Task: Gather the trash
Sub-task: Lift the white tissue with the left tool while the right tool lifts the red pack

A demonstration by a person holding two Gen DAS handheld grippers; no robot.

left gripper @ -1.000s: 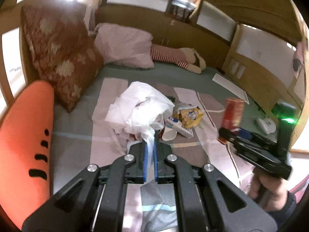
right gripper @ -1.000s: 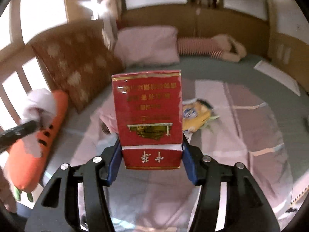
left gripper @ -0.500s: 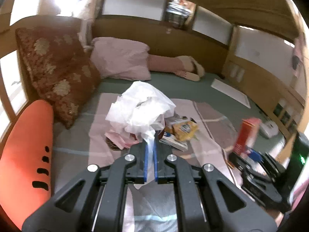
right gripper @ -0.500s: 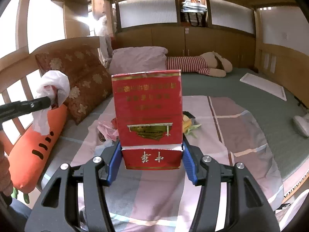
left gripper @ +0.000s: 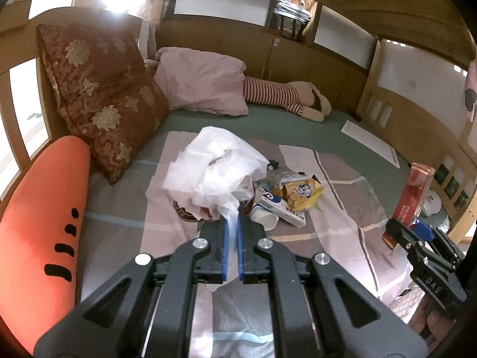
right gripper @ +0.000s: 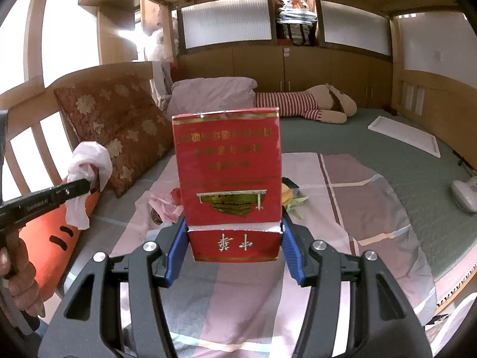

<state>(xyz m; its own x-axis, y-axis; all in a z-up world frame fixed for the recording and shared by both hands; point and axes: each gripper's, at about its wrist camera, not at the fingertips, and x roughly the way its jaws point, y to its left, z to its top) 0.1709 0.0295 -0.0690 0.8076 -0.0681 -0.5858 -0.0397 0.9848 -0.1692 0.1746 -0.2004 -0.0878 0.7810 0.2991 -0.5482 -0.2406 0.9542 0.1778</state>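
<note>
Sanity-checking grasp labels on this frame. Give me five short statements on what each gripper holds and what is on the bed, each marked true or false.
1. The right gripper is shut on the red carton. True.
2. The left gripper is open and empty. False: it is shut on the white plastic bag.
3. A yellow snack wrapper lies on the blanket. True.
4. The red carton lies flat on the blanket. False: it stands upright between the right gripper's pads.
5. The orange carrot cushion sits on the pink pillow. False: it lies at the bed's edge, beside the brown cushion.
</note>
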